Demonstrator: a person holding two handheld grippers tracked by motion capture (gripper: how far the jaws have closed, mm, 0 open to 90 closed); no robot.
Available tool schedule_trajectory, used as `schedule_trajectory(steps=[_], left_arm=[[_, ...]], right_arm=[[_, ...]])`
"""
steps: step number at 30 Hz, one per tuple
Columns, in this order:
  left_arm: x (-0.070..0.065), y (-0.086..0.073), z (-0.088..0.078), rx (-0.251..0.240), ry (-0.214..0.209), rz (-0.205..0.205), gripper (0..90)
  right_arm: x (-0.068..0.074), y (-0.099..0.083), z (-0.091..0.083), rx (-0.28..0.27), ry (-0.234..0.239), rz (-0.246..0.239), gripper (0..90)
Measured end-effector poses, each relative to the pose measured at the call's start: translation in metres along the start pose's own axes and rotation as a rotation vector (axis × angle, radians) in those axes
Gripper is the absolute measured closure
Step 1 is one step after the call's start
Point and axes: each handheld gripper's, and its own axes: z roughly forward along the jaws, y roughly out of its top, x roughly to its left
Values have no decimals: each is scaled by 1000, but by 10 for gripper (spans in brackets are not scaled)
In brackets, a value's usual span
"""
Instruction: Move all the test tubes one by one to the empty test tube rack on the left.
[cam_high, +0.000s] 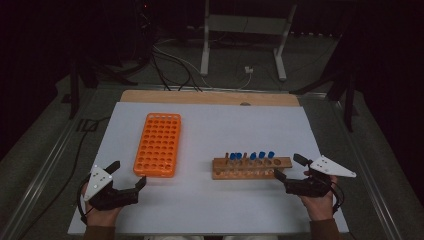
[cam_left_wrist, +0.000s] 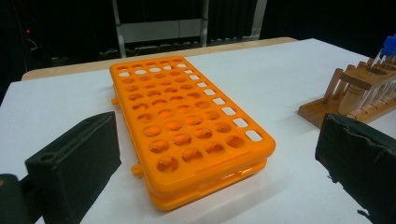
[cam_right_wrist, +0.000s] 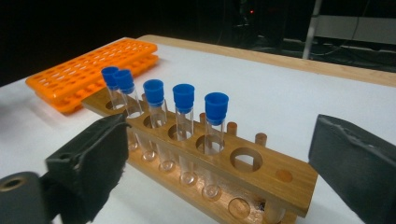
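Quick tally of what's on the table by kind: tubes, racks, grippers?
Blue-capped test tubes: 5, all standing in the wooden rack
Wooden rack: 1
Orange rack: 1, no tubes in it
Grippers: 2, left gripper and right gripper, both open and holding nothing
Total: 9

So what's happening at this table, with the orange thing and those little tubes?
A person sits at a white table with a two-jaw gripper in each hand. The left gripper rests open near an empty orange rack. The right gripper hangs open by the end of a wooden rack holding five blue-capped tubes. Neither gripper holds anything; no tube has been lifted out yet.
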Motion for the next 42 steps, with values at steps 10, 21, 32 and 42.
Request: schedule_trajectory(steps=[10, 21, 32, 42], left_arm=[[-2, 0, 3, 11, -1, 12, 8], [-2, -1, 4, 16, -2, 13, 8], [-3, -1, 6, 23, -5, 22, 8], [-3, -1, 6, 24, -5, 20, 8]], right_arm=[[-7, 9, 22, 68, 29, -21, 273], [-5, 4, 40, 108, 19, -80, 653], [-2, 0, 52, 129, -2, -122, 742], [0, -1, 53, 127, 9, -117, 765]])
